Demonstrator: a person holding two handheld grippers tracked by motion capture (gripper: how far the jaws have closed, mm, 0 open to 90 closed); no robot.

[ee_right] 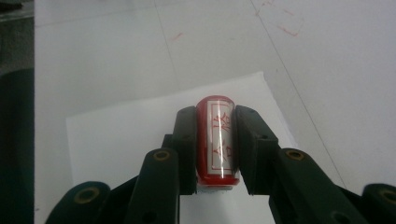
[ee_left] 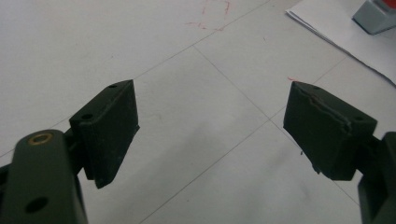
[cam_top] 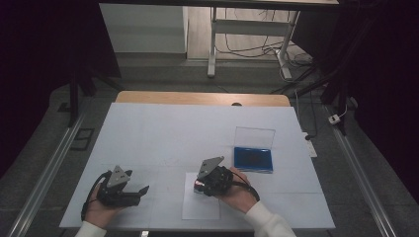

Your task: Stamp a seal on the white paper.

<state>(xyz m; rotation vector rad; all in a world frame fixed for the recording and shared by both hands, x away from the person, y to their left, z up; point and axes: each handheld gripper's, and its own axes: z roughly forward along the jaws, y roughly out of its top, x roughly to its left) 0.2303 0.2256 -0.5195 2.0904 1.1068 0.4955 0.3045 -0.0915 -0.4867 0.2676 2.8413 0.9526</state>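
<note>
Right, the red stamp (ee_right: 217,140) sat clamped between my right gripper's (ee_right: 215,147) pads, its label with red characters facing the camera. It was over the white paper sheet (cam_top: 200,207), near the sheet's 12 o'clock edge. I saw the right gripper (cam_top: 199,185) low at table centre, with the open blue ink pad case (cam_top: 253,159) near, at its 2 o'clock. My left gripper (ee_left: 210,126) stood with jaws wide apart, nothing between them, above bare white table (ee_left: 93,42). Left gripper (cam_top: 141,191) was well apart, at the stamp's 9 o'clock.
</note>
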